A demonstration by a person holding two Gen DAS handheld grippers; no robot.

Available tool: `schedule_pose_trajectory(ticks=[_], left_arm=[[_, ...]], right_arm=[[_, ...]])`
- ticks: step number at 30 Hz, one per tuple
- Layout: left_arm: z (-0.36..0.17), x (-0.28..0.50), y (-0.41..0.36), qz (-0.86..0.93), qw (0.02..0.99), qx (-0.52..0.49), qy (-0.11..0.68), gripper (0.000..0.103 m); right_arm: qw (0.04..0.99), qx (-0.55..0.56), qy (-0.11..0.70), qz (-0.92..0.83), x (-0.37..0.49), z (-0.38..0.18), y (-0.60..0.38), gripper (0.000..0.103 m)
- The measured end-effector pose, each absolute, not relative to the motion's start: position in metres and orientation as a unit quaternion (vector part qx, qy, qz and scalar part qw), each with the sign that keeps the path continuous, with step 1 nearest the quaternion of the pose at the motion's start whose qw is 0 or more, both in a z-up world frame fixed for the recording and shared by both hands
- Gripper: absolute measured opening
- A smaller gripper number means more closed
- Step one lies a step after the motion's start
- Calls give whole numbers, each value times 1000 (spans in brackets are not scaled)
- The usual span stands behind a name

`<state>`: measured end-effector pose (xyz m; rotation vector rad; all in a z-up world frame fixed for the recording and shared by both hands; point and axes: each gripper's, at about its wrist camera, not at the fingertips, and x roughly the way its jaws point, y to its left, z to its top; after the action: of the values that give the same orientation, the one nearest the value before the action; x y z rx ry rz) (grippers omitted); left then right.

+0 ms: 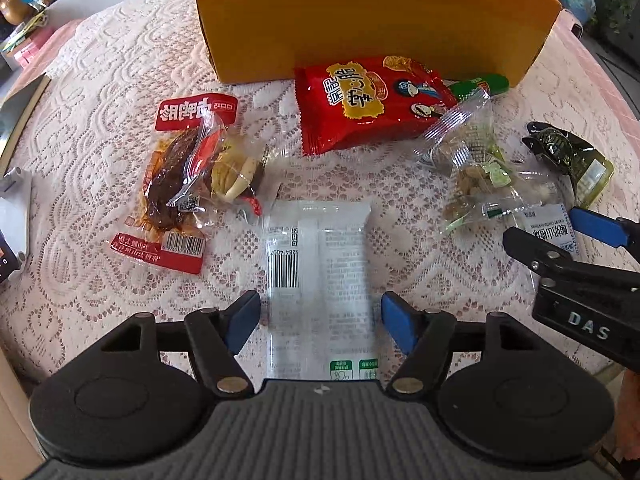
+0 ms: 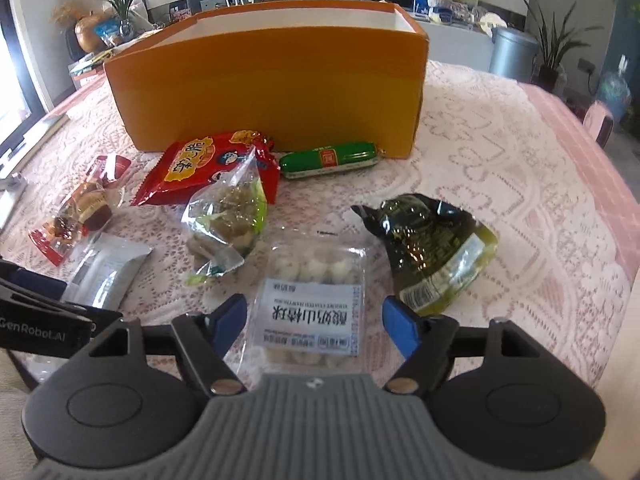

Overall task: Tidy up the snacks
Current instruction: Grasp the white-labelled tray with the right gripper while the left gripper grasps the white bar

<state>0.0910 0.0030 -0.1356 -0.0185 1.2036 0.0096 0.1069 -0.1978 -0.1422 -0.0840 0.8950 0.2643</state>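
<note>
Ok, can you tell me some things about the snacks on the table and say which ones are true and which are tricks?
1. The orange box stands behind the snacks. True.
2. The green sausage is inside the box. False: it lies on the lace tablecloth, in front of the box.
3. The left gripper is squeezing the silver packet. False: its jaws stand apart on either side of the packet, not pressing it.
4. The clear pack of white balls lies between the right gripper's open jaws. True.
5. The red snack bag is standing upright. False: it lies flat.
</note>
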Motion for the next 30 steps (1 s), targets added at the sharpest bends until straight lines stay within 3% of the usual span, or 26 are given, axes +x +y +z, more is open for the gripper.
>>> schedule_pose_trajectory(ticks=[4, 11, 30], left_arm=[[-131, 88, 2, -7, 832, 3, 554, 59], [-129, 84, 4, -21, 841, 2, 540, 55], [-67, 57, 15, -52, 886, -50, 457, 55]], right_arm=[[888, -46, 439, 127, 111, -148, -195, 66], [891, -48, 433, 129, 108, -148, -194, 59], [911, -41, 394, 118, 74, -109, -206, 58]])
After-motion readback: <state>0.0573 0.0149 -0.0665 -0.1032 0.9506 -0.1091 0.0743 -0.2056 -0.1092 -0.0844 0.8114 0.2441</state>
